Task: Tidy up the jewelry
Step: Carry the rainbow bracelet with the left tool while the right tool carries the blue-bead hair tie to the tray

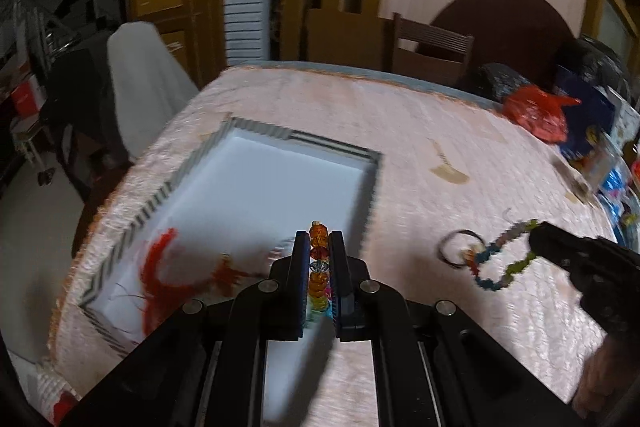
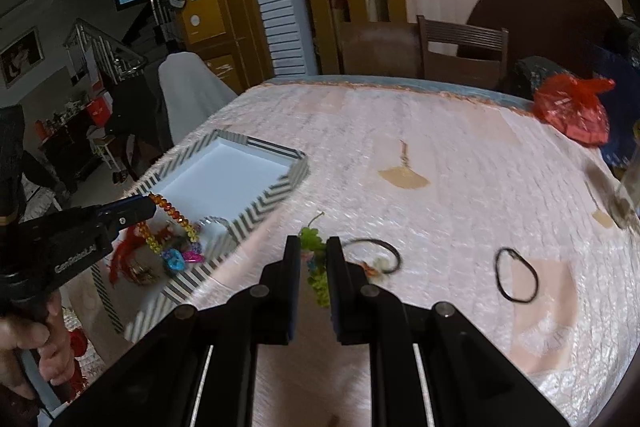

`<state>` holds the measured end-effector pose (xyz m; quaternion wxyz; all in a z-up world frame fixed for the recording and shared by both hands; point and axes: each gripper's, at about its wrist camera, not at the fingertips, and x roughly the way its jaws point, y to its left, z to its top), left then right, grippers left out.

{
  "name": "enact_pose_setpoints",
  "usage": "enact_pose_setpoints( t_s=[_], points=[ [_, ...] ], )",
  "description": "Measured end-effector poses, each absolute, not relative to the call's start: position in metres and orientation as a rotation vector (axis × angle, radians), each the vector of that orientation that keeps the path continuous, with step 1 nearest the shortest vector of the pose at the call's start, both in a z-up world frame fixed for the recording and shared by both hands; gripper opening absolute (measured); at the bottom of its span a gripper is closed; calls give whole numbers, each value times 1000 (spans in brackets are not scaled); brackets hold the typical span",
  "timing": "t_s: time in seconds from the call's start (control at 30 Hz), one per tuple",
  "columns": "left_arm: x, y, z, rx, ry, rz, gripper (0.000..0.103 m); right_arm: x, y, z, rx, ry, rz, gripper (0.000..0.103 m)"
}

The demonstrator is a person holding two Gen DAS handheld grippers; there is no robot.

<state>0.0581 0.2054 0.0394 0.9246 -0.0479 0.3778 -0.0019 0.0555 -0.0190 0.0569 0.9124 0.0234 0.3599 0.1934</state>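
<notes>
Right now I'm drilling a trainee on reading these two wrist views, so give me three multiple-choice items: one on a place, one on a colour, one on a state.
1. Where is the red feathery piece?
A. Inside the zigzag-edged tray
B. On the chair
C. Beside the red bag

2. What colour are the beads pinched in the right gripper?
A. Blue
B. Green
C. White

3. What is the state of the left gripper?
A. Open and empty
B. Shut on an orange bead strand
C. Lying on the table

Answers: 1 A, it lies on the tray's white floor in both views. 2 B, the green bead strand sits between its fingers. 3 B, beads are clamped between its fingers, with more of the strand hanging over the tray.
</notes>
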Motion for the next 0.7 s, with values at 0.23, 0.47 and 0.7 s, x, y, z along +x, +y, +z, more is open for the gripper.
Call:
enact_pose_setpoints(
  t_s=[0.23, 0.47, 0.7],
  points=[
    [72, 262, 19, -145, 817, 89, 34, 74, 34, 72, 27, 726, 513, 13],
    [73, 281, -5, -134, 862, 149, 34, 98, 88, 70, 36, 745, 622, 13],
    [65, 287, -35, -148, 920, 181, 34, 110, 126, 43, 38, 799, 686, 13]
  ],
)
